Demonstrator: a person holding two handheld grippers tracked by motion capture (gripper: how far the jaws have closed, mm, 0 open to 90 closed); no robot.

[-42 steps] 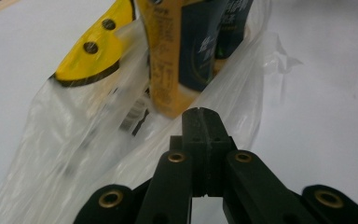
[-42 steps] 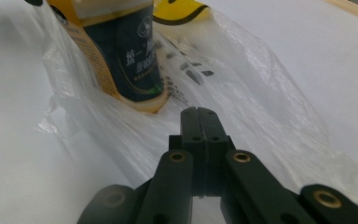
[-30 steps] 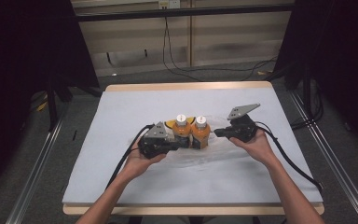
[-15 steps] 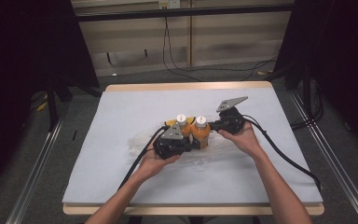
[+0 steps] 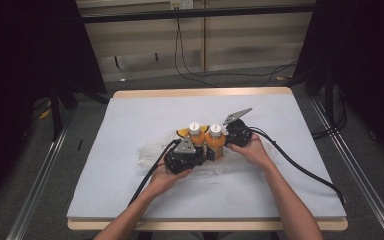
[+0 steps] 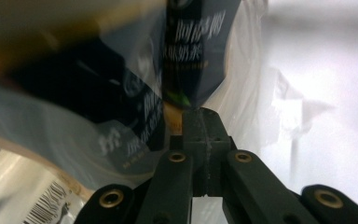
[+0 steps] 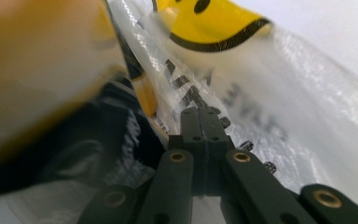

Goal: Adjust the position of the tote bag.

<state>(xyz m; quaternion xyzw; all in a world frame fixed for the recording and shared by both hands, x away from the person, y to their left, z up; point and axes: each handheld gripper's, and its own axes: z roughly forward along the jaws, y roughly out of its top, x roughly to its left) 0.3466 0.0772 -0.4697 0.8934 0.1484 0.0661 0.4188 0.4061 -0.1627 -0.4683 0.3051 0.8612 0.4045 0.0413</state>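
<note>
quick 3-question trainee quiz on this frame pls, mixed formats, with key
1. True or false: the left gripper has its jaws wide open.
2. How many white-capped orange bottles stand between the two grippers on the table?
3. What does the right gripper press against? A) a clear plastic bag with a yellow smiley print B) a cardboard box C) a metal tray

Key: 1 false, the jaws are together. 2 two. 3 A.
</note>
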